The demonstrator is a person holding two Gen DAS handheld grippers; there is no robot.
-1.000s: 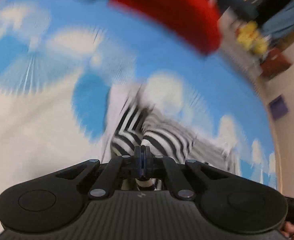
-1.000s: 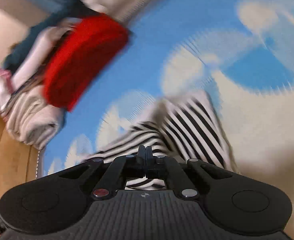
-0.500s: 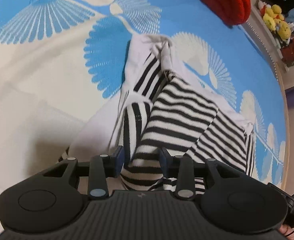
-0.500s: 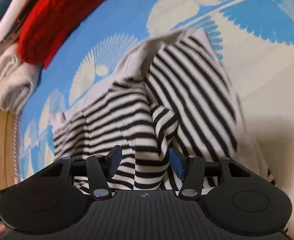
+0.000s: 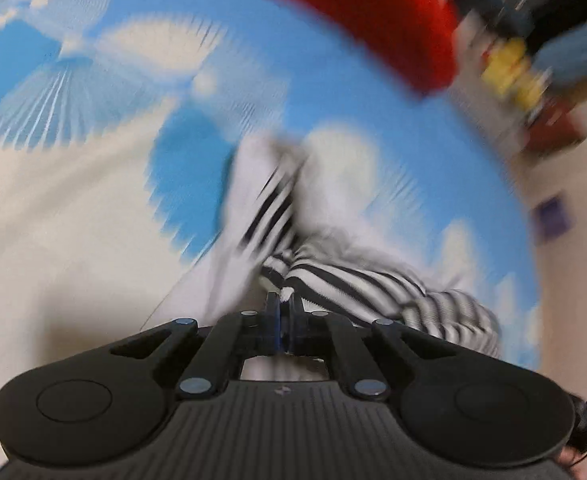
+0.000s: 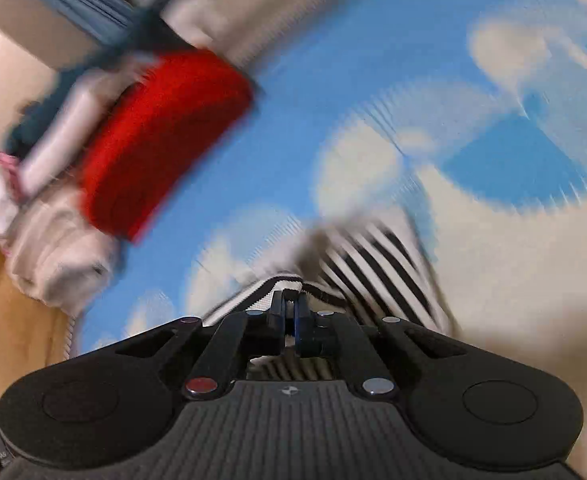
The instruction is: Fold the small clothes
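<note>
A black-and-white striped garment (image 5: 349, 280) lies bunched on a blue-and-white patterned bedspread (image 5: 93, 80). My left gripper (image 5: 282, 304) is shut on the garment's near edge. In the right wrist view the same striped garment (image 6: 377, 256) trails away from my right gripper (image 6: 291, 306), which is shut on another part of its edge. Both views are blurred by motion.
A red folded garment (image 5: 357, 12) sits at the far side of the bed; it also shows in the right wrist view (image 6: 161, 140) beside a pale folded pile (image 6: 61, 248). Yellow toys (image 5: 513, 72) and a wooden floor (image 6: 17, 320) lie beyond the bed's edge.
Half a second ago both grippers were open around the striped garment. Now both are shut on it and moving fast, with the cloth pulled toward me.
</note>
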